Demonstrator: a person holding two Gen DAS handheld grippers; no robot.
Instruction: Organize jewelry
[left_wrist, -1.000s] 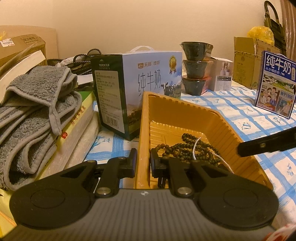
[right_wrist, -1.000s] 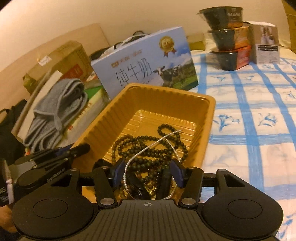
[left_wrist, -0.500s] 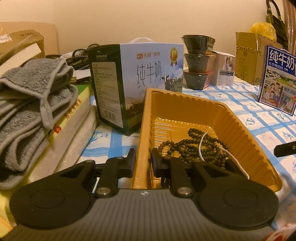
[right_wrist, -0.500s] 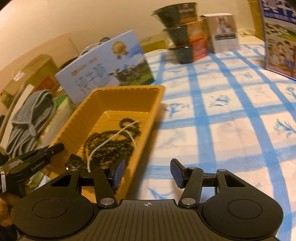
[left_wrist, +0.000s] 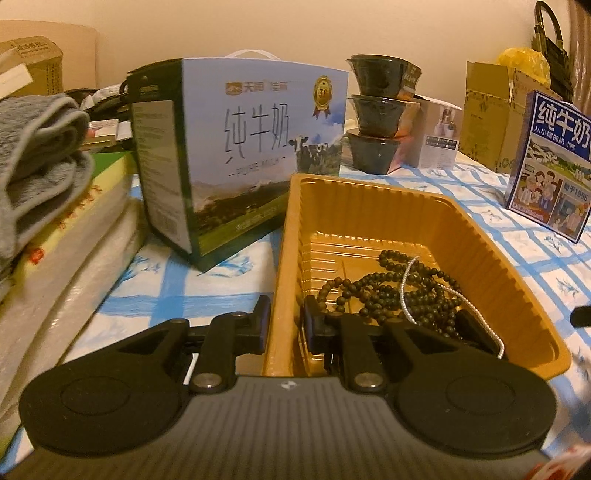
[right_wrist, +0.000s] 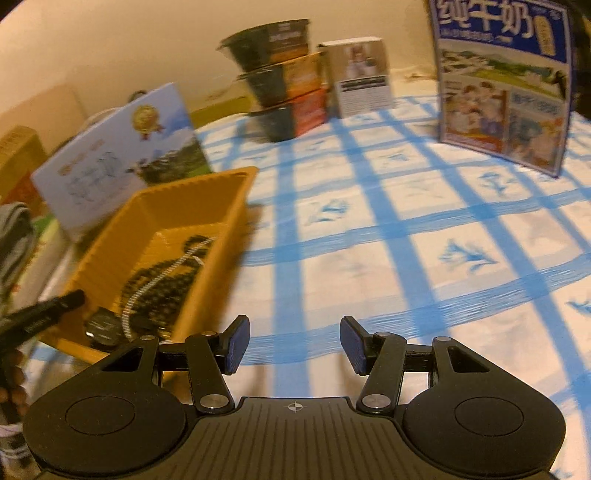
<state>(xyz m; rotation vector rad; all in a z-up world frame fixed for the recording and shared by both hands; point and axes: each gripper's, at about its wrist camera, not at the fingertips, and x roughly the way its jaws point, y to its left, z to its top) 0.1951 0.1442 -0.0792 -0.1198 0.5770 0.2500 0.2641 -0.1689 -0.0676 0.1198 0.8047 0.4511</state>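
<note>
Sitting on the blue-and-white checked cloth (right_wrist: 388, 236) is one yellow plastic tray (left_wrist: 476, 236). Inside it lies a pile of dark bead strings (left_wrist: 391, 291), too tangled to count. One thin silver chain (left_wrist: 406, 291) runs across the beads. A dark watch-like thing (right_wrist: 103, 326) lies at the near end of the tray, but it is hard to make out.

The left gripper (left_wrist: 286, 323) is pinched onto the near wall of the tray. One finger is outside the wall and one is inside. The jaws are nearly together with the wall between them.

The right gripper (right_wrist: 293, 345) is over the bare cloth, just beside the tray. Its jaws are wide apart and hold nothing. The blue pads (right_wrist: 236, 345) face each other.

Behind the tray stands one big milk box (left_wrist: 251, 147) with a cow on it. It is close to the tray's far end. Three dark bowls (left_wrist: 380, 114) with lids are stacked one on top of another. One small white box (left_wrist: 439, 136) stands just beside the stack. One blue milk carton (left_wrist: 554, 158) stands off to the right, well apart from the tray. On the left, one grey towel (left_wrist: 40, 155) rests on some books (left_wrist: 74, 236).
</note>
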